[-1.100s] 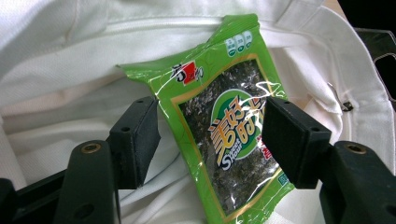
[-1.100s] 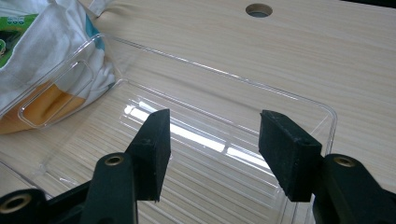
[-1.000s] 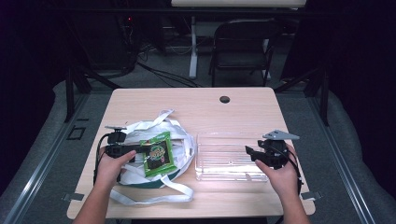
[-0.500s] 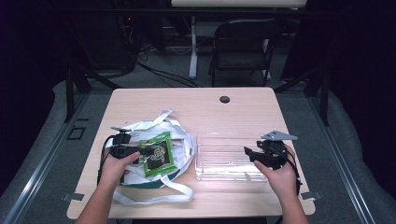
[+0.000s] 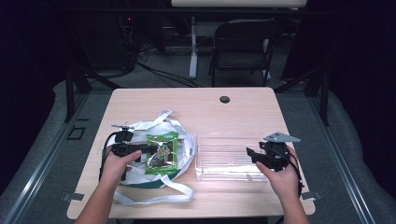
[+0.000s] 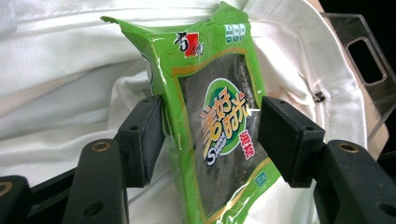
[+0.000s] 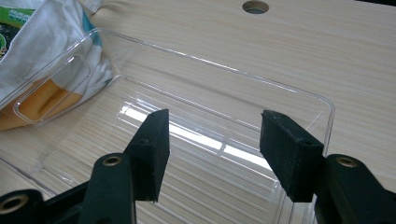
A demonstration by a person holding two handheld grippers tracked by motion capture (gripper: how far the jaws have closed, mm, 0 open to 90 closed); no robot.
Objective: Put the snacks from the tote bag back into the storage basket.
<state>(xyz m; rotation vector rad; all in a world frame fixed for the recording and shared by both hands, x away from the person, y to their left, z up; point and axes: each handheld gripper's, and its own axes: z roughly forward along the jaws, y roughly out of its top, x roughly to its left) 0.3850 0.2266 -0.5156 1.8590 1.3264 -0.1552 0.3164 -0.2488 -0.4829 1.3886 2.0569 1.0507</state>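
Note:
A green seaweed snack packet (image 5: 162, 153) lies on a white cloth bag (image 5: 183, 140) with long straps, left of centre on the table. My left gripper (image 5: 148, 149) reaches it from the left. In the left gripper view, the packet (image 6: 219, 126) stands between the wide-apart pads of the open left gripper (image 6: 210, 140), each pad at one side edge, with the bag (image 6: 70, 70) behind. A clear plastic tray (image 5: 229, 136) sits to the right of the bag. My right gripper (image 5: 251, 155) hovers open at its right end, its jaws over the tray's rim (image 7: 299, 91) with nothing between them (image 7: 215, 149).
The wooden table has a cable hole (image 5: 224, 99) near its far edge. The bag's straps (image 5: 159, 196) trail toward the table's front edge. A folding chair (image 5: 243, 42) stands behind the table. The tray's handle cut-out (image 7: 51, 88) lies next to the bag (image 7: 51, 28).
My left gripper has slid a little to the right, bringing its jaws around the packet. The right gripper has shifted slightly left over the tray's end.

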